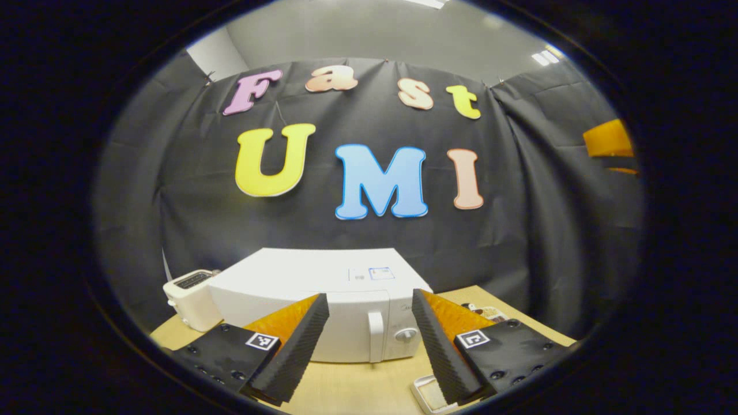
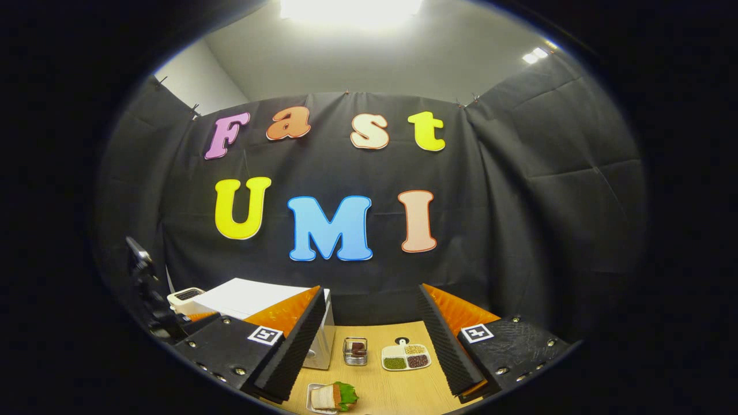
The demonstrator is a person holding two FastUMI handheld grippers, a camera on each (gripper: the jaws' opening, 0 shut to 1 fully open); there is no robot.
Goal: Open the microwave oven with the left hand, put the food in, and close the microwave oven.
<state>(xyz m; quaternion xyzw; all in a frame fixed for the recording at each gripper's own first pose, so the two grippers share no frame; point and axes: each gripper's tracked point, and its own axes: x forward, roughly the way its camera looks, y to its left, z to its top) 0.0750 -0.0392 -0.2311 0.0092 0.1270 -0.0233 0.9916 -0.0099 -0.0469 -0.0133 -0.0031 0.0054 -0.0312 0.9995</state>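
Note:
The white microwave (image 1: 300, 282) stands on the wooden table with its door shut; its handle (image 1: 375, 335) and a knob (image 1: 406, 334) face me. My left gripper (image 1: 369, 298) is open in front of that door, short of the handle, holding nothing. The food, a sandwich with a green leaf on a small white plate (image 2: 331, 396), lies near the table's front. My right gripper (image 2: 370, 291) hovers open above and behind it, also holding nothing. The microwave (image 2: 248, 298) is to the left in the right gripper view.
A white toaster (image 1: 190, 295) sits left of the microwave. A small clear container (image 2: 356, 350) and a divided dish of beans (image 2: 405, 357) stand mid-table (image 2: 398, 392). A dark device (image 2: 144, 276) shows at the far left in the right gripper view.

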